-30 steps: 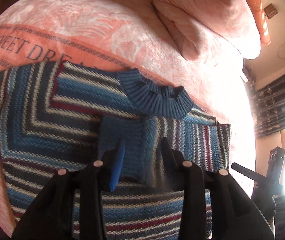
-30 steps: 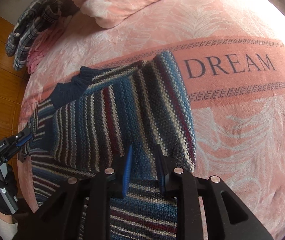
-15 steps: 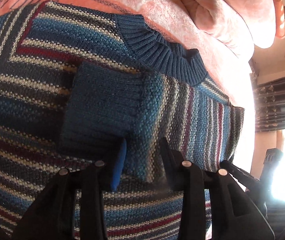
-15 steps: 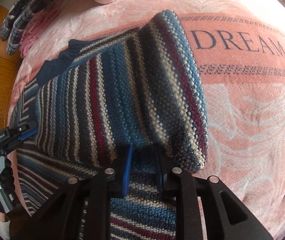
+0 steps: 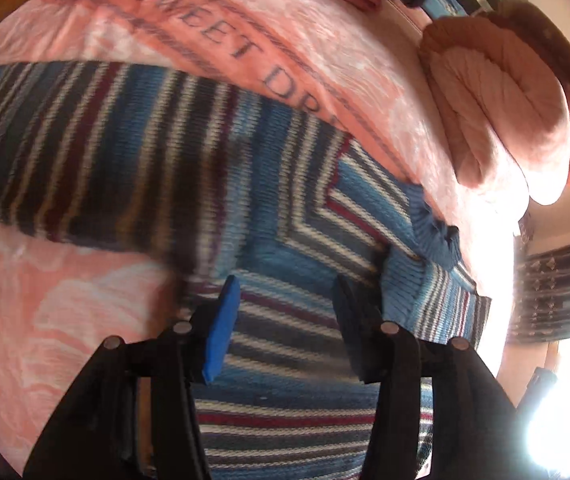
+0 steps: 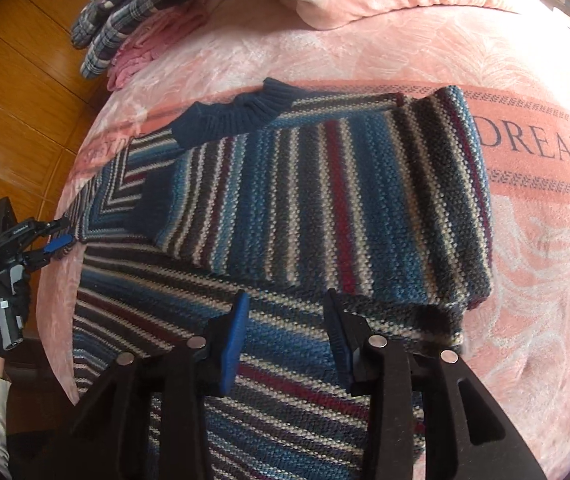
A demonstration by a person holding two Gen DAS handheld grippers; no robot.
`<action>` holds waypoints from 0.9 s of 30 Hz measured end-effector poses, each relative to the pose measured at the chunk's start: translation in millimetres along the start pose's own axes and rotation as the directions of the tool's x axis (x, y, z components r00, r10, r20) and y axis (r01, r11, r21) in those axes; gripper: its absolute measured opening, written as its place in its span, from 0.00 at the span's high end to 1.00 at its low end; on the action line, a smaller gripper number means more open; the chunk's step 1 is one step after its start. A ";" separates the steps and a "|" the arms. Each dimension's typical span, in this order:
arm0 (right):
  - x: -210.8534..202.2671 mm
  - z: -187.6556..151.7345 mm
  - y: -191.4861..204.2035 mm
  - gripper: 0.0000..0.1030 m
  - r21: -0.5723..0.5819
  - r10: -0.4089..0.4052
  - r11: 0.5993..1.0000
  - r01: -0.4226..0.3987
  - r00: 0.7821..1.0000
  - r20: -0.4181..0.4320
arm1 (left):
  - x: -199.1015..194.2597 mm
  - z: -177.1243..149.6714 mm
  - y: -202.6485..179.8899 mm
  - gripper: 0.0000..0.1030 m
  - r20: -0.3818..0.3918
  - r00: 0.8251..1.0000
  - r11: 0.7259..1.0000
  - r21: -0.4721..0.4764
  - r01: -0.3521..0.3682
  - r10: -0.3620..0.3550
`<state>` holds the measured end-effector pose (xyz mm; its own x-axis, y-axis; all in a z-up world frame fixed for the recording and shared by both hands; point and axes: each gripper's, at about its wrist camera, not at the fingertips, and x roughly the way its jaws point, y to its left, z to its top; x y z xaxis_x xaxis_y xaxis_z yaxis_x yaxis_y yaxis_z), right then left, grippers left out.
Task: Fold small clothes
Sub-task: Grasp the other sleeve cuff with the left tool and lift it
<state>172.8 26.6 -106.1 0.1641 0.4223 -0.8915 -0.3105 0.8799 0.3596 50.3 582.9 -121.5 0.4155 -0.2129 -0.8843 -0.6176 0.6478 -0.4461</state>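
The striped knit sweater (image 6: 325, 208) is lying spread on the pink bedspread (image 6: 525, 280) printed with "SWEET DREAM", one sleeve folded across its body just ahead of the right gripper (image 6: 285, 328), whose jaws are standing apart with nothing between them and hovering over the striped body panel. The left gripper (image 5: 285, 308) is likewise showing its jaws apart and empty above the sweater's lower body, with the ribbed blue collar (image 5: 433, 236) lying ahead and to the right of its jaws and the other sleeve (image 5: 85, 152) stretching ahead to their left, blurred. Beyond both sets of jaws, a pink folded quilt (image 5: 501, 120) and a plaid garment (image 6: 133, 12) are resting at the far end of the bed.
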 end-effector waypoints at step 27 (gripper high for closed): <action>89.3 -33.3 72.5 0.63 -0.020 -0.011 1.000 0.011 0.999 -0.032 | -40.6 57.6 232.3 0.52 0.381 0.920 0.846 -0.457 0.274 -0.092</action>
<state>133.8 120.8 -168.8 0.1372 0.4051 -0.9039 -0.3277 0.8797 0.3446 -71.6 784.2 -181.3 0.6934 0.0230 -0.7202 -0.7142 0.1551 -0.6826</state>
